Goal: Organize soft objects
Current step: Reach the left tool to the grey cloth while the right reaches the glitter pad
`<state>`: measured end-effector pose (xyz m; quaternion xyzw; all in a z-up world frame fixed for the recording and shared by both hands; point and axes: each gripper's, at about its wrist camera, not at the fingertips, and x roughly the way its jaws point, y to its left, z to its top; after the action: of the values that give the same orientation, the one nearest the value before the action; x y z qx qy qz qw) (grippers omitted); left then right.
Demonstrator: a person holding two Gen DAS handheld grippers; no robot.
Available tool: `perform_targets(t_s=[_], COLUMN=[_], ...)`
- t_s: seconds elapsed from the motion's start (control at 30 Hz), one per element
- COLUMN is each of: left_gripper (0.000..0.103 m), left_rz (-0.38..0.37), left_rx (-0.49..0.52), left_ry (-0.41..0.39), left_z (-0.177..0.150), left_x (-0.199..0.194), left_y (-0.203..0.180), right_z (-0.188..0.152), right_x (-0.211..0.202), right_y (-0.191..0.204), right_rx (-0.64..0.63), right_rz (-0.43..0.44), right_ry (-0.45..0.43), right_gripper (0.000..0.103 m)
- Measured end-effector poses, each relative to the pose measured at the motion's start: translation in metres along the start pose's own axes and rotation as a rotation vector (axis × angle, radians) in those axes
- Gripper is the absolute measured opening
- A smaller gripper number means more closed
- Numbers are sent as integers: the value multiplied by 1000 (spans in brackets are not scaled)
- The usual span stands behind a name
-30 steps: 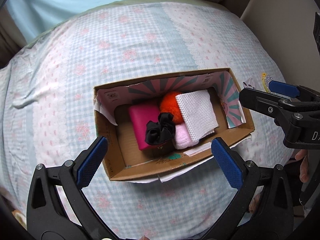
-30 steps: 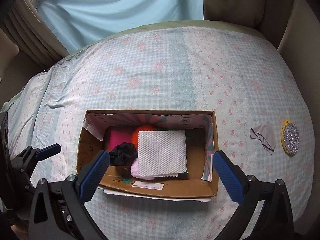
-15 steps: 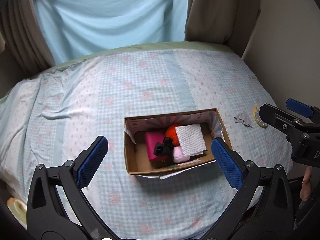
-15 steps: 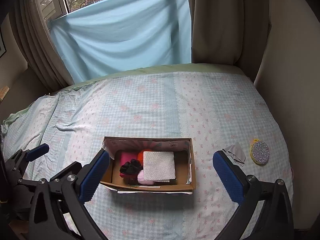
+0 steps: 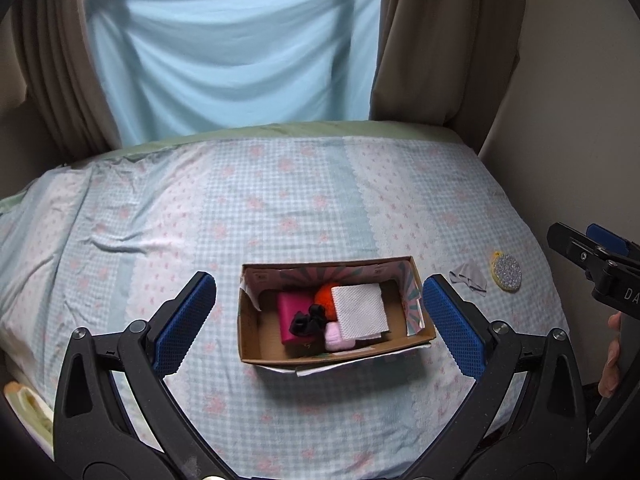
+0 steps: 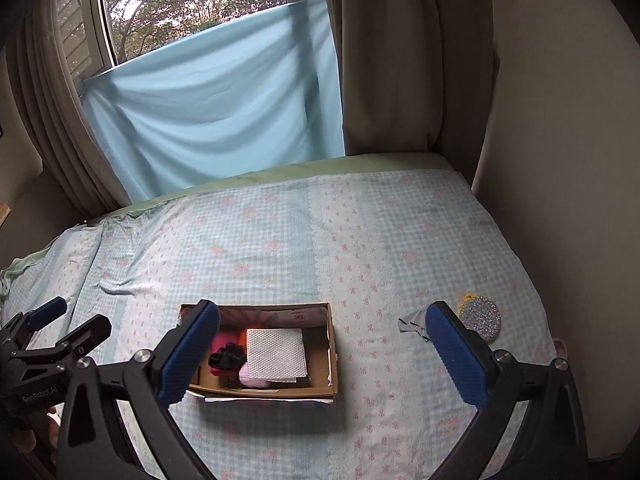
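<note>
— Left gripper (image 5: pixel 318 322) and right gripper (image 6: pixel 326 354): how do they stand?
— Both spread wide and hold nothing, above a checked bedspread (image 5: pixel 280 200).
— And the soft things?
— A white cloth (image 5: pixel 360 312), black scrunchie (image 5: pixel 306 322), orange pompom (image 5: pixel 324 296), magenta block (image 5: pixel 292 310) and pink sponge (image 5: pixel 336 338) lie in the cardboard box (image 5: pixel 332 354) at centre; at its 3 o'clock — a glitter round pad (image 5: pixel 507 272) and grey scrap (image 5: pixel 468 276) on the bed.
</note>
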<state>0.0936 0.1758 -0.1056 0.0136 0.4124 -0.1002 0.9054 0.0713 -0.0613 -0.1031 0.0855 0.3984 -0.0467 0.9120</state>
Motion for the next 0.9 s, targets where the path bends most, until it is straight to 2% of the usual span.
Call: perform_targets(t_s=[0.27, 0.47, 0.67, 0.9], left_gripper=[103, 103, 103, 103], left_rz=[41, 41, 0, -68], left_rx=[-70, -118, -110, -40], left_ry=[-36, -38, 16, 133], left_z=[9, 7, -13, -44], left_x=[7, 37, 98, 200], left_y=[-73, -141, -208, -278], right_z=[11, 17, 0, -39], right_x=[-2, 16, 69, 149], right_y=[-87, -162, -224, -283], right_rx=[-40, -58, -79, -26], right_rz=[-5, -7, -50, -74], right_ry=[-14, -13, 42, 156], right_gripper=[103, 103, 103, 103])
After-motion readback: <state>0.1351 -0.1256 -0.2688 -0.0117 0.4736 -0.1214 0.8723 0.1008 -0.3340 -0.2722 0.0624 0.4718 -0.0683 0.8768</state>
